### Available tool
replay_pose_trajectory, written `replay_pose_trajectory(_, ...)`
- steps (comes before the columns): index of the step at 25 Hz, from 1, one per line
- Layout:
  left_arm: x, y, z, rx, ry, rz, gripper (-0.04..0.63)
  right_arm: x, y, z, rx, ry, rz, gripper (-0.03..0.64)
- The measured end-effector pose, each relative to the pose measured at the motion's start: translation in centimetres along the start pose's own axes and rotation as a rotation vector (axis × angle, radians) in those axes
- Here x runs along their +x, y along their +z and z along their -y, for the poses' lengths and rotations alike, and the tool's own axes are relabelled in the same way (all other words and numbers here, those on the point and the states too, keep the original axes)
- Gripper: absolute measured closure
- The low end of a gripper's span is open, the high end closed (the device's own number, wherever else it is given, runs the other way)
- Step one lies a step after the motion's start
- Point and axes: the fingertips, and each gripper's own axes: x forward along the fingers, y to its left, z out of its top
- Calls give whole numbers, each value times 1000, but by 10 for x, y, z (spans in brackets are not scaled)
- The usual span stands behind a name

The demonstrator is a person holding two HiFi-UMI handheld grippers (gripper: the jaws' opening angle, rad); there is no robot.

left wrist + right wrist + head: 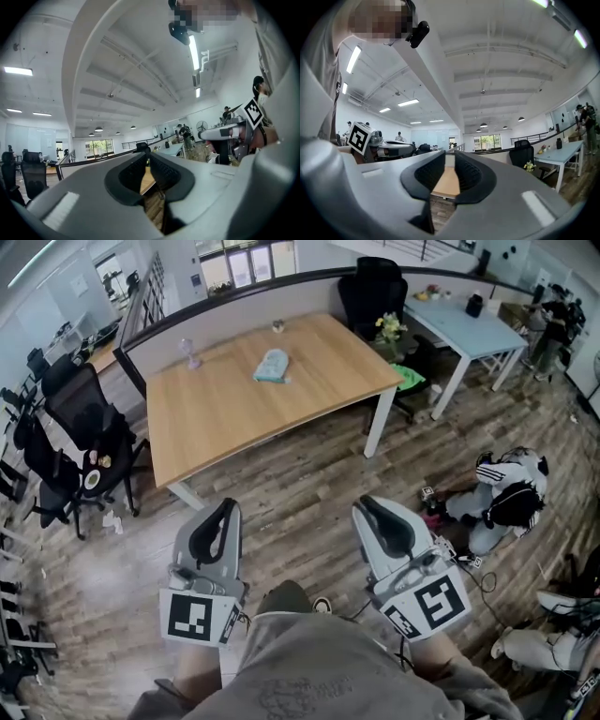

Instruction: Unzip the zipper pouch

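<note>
Grippers hovering short of the wooden table [216,418]
Left gripper [228,505] and right gripper [364,502] are pointing level, jaws together, empty; the pale blue zipper pouch [272,366] is lying on it, well apart.

support: wooden table [220,418] | on it: light-blue zipper pouch [272,366], centre-far | pale small item [192,356], far-left

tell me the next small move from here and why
Probably step forward to the wooden table. The light blue pouch lies on it, well beyond both claws. The left claw and right claw are shut, empty and held level over the floor, so nothing can be gripped from here.
</note>
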Motion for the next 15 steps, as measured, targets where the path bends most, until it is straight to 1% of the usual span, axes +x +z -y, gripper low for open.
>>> replay_pose_trajectory(1,3,0,1,4,-13,-5,530,0,3,4,4,-19,14,520)
replay_pose_trajectory(2,6,-2,2,10,-23,-15,470,0,4,8,1,-34,23,414)
replay_pose_trajectory(3,9,-4,1,15,-23,-23,430,1,5,11,-7,-40,23,408)
replay_pose_trajectory(4,10,-7,-1,14,-17,-26,422,3,3,13,-16,-42,15,408)
replay_pose_trajectory(8,20,-16,-15,-13,3,-32,422,18,-7,22,-31,-43,-16,408)
replay_pose_trajectory(12,44,-21,-33,-15,15,-25,422,42,-12,40,-74,-21,-49,408)
replay_pose_trajectory(15,66,-29,-52,-18,14,-29,422,67,-18,56,-87,-18,-73,408)
